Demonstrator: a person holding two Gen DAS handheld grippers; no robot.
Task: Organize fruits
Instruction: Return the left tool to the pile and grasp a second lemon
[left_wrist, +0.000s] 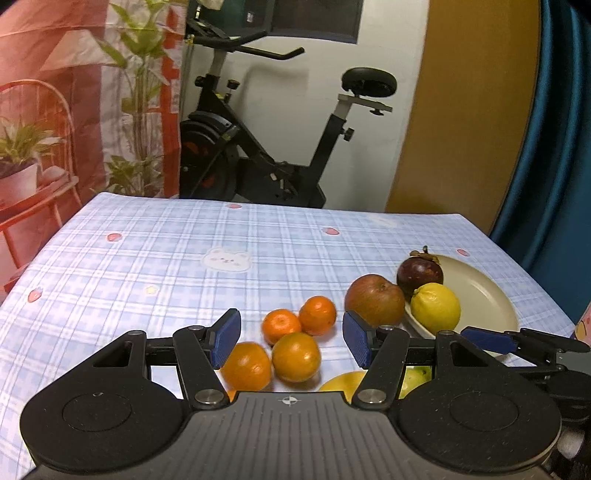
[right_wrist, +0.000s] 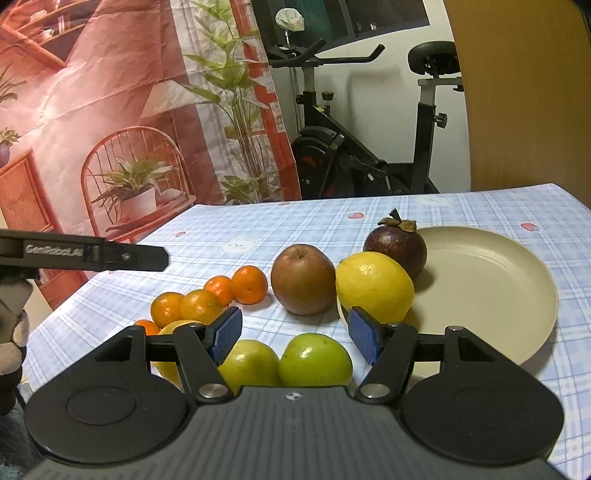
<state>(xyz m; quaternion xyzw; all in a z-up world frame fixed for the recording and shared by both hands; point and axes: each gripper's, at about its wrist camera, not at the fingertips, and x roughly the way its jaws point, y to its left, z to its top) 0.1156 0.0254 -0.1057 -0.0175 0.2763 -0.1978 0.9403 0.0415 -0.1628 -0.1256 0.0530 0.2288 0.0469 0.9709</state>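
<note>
Several oranges (left_wrist: 295, 356) lie loose on the checked tablecloth, seen between the fingers of my open left gripper (left_wrist: 291, 339), which hovers over them without touching. A brown-red apple (left_wrist: 375, 299), a dark mangosteen (left_wrist: 419, 273) and a lemon (left_wrist: 436, 308) sit at the left edge of a cream plate (left_wrist: 487, 295). My right gripper (right_wrist: 295, 338) is open above two green fruits (right_wrist: 314, 360). Ahead of it are the lemon (right_wrist: 373, 286), apple (right_wrist: 303, 278), mangosteen (right_wrist: 395, 245), oranges (right_wrist: 201, 306) and plate (right_wrist: 491, 288). A yellow fruit (right_wrist: 173, 326) is partly hidden behind its left finger.
The left gripper's arm (right_wrist: 92, 254) shows at the left of the right wrist view. An exercise bike (left_wrist: 258, 140) stands beyond the table's far edge, with a printed backdrop (right_wrist: 110, 110) to the left. The far-left tablecloth (left_wrist: 147, 258) carries no fruit.
</note>
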